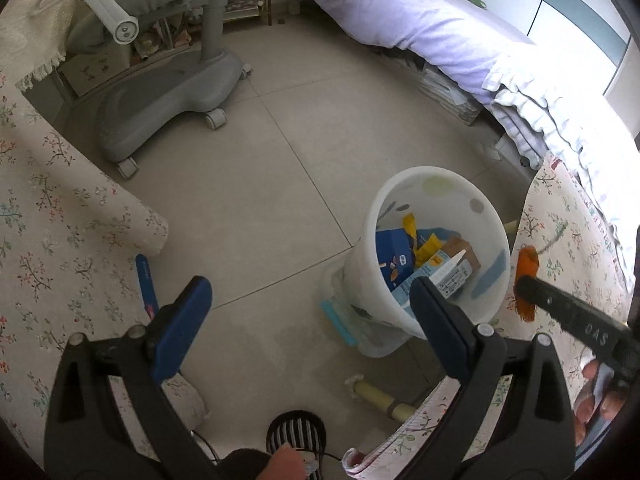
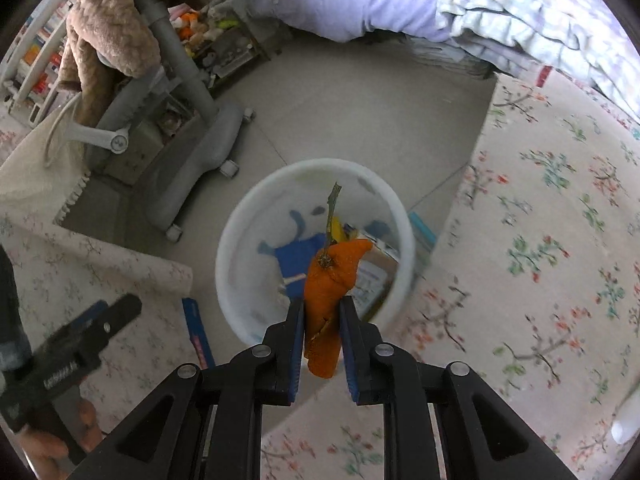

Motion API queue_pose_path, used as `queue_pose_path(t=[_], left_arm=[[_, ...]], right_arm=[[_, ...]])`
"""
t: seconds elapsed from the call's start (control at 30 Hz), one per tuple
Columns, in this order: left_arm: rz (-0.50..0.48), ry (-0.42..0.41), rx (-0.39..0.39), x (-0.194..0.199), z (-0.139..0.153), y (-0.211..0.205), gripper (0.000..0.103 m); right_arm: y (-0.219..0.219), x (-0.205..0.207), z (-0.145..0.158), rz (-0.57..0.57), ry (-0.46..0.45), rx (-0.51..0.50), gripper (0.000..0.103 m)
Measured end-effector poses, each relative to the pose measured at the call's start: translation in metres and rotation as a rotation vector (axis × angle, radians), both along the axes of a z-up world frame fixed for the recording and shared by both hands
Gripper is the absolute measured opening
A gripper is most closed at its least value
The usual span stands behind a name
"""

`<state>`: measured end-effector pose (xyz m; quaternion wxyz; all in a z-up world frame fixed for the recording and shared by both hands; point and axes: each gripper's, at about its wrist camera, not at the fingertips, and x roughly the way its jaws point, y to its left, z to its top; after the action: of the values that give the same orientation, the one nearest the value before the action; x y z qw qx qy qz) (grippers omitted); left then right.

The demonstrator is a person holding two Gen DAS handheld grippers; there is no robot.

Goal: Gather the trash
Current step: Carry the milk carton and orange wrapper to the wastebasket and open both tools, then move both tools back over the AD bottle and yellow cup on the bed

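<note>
Right tool [image 2: 322, 310] in our hand clamps orange peel [image 2: 330, 292], stem up, directly above white bin [image 2: 240, 240]. Left tool [image 1: 308, 300] spread wide, empty, left of bin's rim. We see cartons and wrappers [image 1: 424, 264] lying inside bin. Bin stands on floor [image 1: 260, 184], between flowered tabletop cloth edges [image 2: 540, 240].

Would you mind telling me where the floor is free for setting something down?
Bare tiles lie between the chair base, the bed and the bin. Crowded: bin's foot, with a blue-edged box.
</note>
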<state>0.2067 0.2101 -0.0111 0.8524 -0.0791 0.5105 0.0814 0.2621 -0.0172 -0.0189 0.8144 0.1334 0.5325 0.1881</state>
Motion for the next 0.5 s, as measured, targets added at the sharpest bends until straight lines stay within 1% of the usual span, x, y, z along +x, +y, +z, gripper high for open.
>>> queue_pose_path(t=[0.07,0.13,0.17,0.2,0.23,0.27,0.5], left_arm=[[-0.001,-0.001,0.004,-0.001,0.000,0.000,0.099],[-0.006,0.000,0.008,-0.001,0.000,0.000,0.100],[-0.009,-0.001,0.012,-0.001,0.001,-0.001,0.102],[-0.011,-0.003,0.018,-0.002,0.002,-0.001,0.102],[-0.015,-0.007,0.024,-0.003,0.003,-0.002,0.102],[-0.018,-0.011,0.028,-0.003,0.003,-0.004,0.102],[-0.054,-0.049,0.019,-0.007,0.013,-0.018,0.102]], right_arm=[[0.001,0.004,0.001,-0.006,0.000,0.015,0.020],[0.001,0.005,0.002,-0.021,0.009,0.019,0.030],[-0.001,0.005,0.004,-0.030,0.010,0.018,0.047],[-0.003,0.003,0.006,-0.047,0.005,0.017,0.072],[-0.006,0.001,0.009,-0.064,-0.009,0.018,0.080],[-0.008,-0.001,0.011,-0.071,-0.020,0.021,0.082],[-0.030,-0.018,0.021,-0.094,-0.030,-0.028,0.082]])
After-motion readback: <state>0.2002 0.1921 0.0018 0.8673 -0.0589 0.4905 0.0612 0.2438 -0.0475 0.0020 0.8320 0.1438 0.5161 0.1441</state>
